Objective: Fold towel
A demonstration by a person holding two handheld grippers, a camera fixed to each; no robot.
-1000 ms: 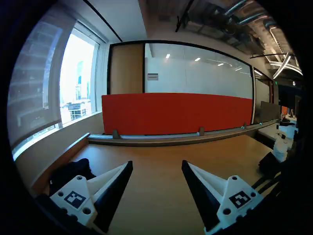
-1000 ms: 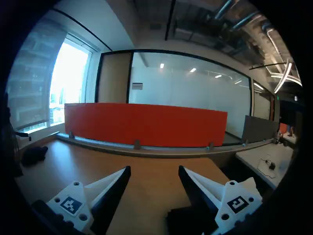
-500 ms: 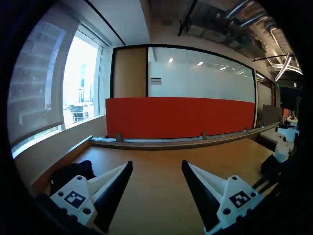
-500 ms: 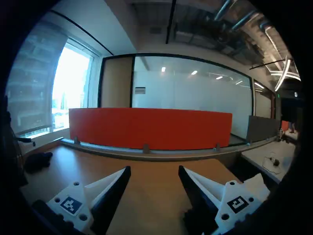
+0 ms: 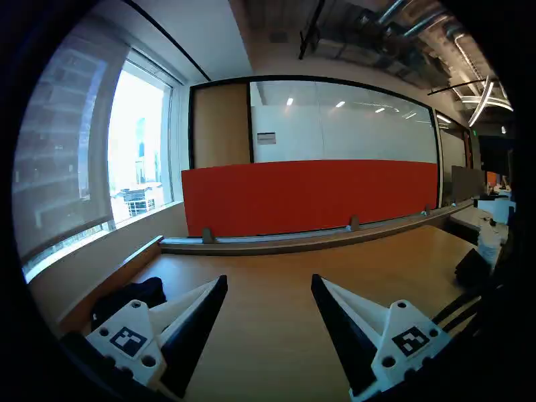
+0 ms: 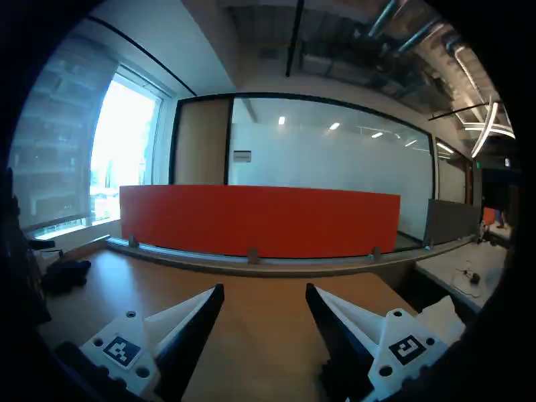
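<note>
The likeliest towel (image 5: 130,295) is a dark, crumpled heap at the lower left of the left gripper view, lying on the table (image 5: 281,268) by its window-side edge, partly behind that claw's finger. The right gripper view shows the same heap (image 6: 63,275) at mid left, well apart from that claw. Whether it truly is a towel I cannot tell; it is small and in shadow.

If it is cloth, I judge it soft, light and limp. It would sag and bunch, so 2 corners of 1 edge are the best places to pinch, 1 per claw.

The left claw (image 5: 268,278) stands apart and holds nothing. The right claw (image 6: 263,288) is likewise apart and empty. Their fingers are pointed black wedges on white mounts.

The table is smooth, warm-toned wood with a matte sheen. Behind it runs a flat orange-red divider (image 5: 308,194), then a glass wall, with a bright window (image 5: 141,167) at left.
</note>
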